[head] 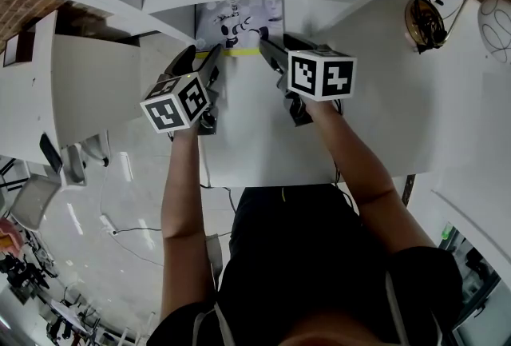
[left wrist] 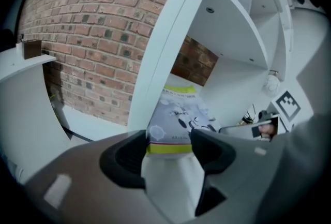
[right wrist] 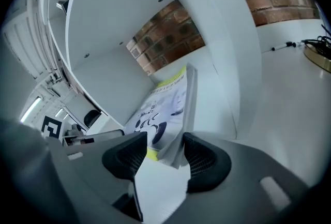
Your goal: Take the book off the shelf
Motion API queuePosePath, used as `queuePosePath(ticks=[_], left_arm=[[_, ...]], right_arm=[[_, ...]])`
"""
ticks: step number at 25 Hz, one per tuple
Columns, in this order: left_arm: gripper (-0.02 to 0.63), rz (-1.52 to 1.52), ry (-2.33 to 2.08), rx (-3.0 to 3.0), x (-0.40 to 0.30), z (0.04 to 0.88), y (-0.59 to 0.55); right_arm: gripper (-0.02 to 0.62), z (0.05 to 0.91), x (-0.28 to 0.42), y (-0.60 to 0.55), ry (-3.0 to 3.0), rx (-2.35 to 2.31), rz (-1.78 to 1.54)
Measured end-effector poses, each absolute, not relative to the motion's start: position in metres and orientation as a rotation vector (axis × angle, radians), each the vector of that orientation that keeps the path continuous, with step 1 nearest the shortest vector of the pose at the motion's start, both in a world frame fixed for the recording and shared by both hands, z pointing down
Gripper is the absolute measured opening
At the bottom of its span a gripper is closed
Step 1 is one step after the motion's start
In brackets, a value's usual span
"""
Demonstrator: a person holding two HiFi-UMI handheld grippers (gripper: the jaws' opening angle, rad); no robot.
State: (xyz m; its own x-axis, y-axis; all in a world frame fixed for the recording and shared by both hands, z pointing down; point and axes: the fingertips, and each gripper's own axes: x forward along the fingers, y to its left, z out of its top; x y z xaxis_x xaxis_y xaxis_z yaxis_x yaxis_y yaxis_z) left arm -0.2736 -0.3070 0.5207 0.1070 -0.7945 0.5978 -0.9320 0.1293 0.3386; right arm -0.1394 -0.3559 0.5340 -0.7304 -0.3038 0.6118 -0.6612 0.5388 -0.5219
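Note:
A book (head: 239, 23) with a grey illustrated cover and yellow bands lies flat in a white shelf compartment (head: 239, 129), its near edge toward me. My left gripper (head: 200, 57) is at the book's near left corner. In the left gripper view the yellow-banded edge of the book (left wrist: 178, 114) sits between the spread jaws of the left gripper (left wrist: 168, 148), with neither pad pressing on it. My right gripper (head: 281, 45) is at the near right corner. There the book (right wrist: 160, 112) has its page edge between the parted jaws of the right gripper (right wrist: 164, 153).
White shelf uprights (left wrist: 165, 52) flank the compartment on both sides, with a brick wall (left wrist: 88, 26) behind. A coil of cables (head: 423, 17) lies on the white top at the right, and a pen (right wrist: 284, 45) beside it. A small brown box (left wrist: 32, 48) stands on the left ledge.

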Motion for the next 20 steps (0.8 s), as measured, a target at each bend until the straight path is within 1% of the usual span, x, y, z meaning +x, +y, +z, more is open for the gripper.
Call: queuePosePath(ticks=[6,12,15,20], left_arm=[[0.272,0.192,-1.617,1.647,-0.275,0.529,-0.312],[0.269,0.23,-1.587,1.612,-0.274,0.536,-0.316],[0.236,0.218,-1.569,1.584,-0.276,0.535,-0.315],[0.168,0.205,-1.607,1.537,-0.278,0.527,-0.311]], right_arm=[[0.225,0.538,-0.141,-0.357,-2.285,0.734,1.108],[0.218,0.539,-0.14,-0.357,-2.26,0.71,1.068],[0.192,0.541,-0.138,-0.357,-2.254,0.715,1.019],[0.18,0.539,-0.136,-0.358,-2.248,0.758,0.929]])
